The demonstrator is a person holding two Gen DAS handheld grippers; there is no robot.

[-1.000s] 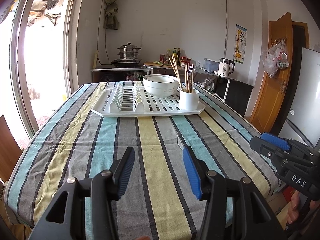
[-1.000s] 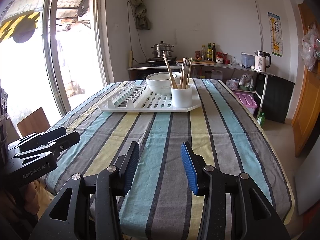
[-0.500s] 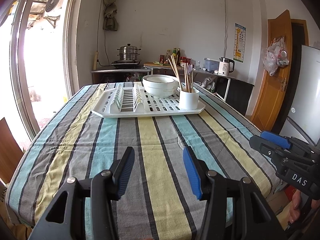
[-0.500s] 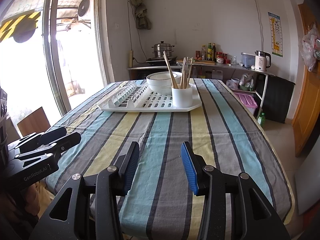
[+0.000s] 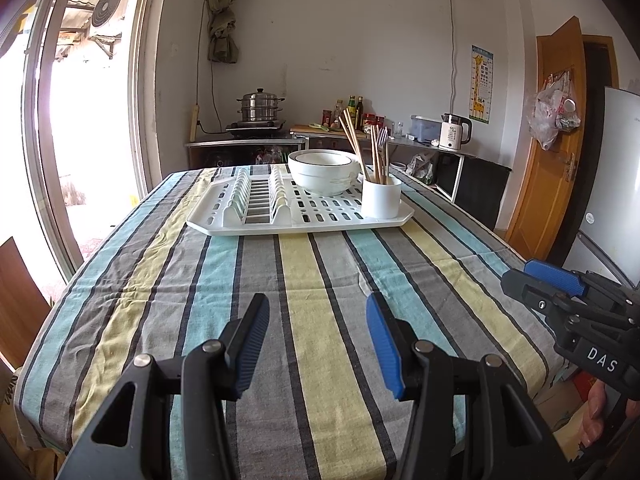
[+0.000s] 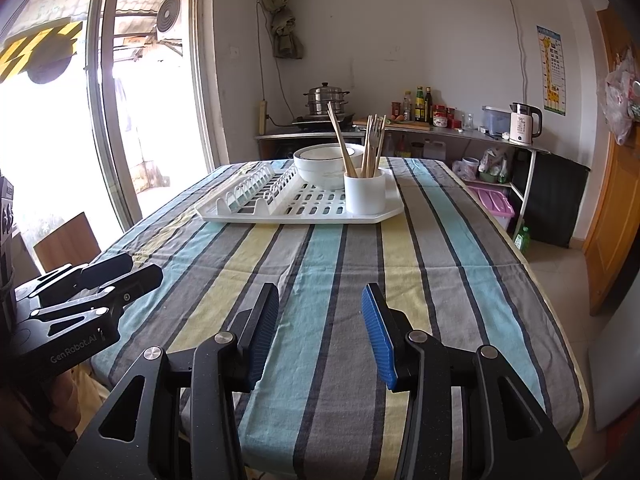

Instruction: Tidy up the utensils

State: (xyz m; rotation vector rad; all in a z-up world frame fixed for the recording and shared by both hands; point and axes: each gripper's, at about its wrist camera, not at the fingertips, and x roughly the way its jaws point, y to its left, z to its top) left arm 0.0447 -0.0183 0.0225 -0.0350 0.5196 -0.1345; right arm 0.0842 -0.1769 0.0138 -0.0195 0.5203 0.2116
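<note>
**Two grippers poised at near edge of striped table**

Nearest the cameras: left gripper (image 5: 316, 336) and right gripper (image 6: 320, 330), each with two blue-padded fingers (image 5: 253, 344) standing apart, nothing between them, held side by side above the near end of the table (image 5: 328, 360) under a striped cloth. Farther back, well apart from both: one white dish rack (image 6: 256, 216) lying flat at the far half of the table. At its near right corner, one white utensil cup (image 6: 365, 197), upright, holding several wooden chopsticks (image 6: 339, 140) and at least one fork (image 6: 377, 126); exact count too small to tell. Just behind the cup, on the rack, white bowls (image 5: 324, 172) stacked, apparently two. Beyond the table, against the wall: one steel steamer pot (image 5: 260, 109), one white electric kettle (image 6: 524, 126), a row of bottles.
</note>
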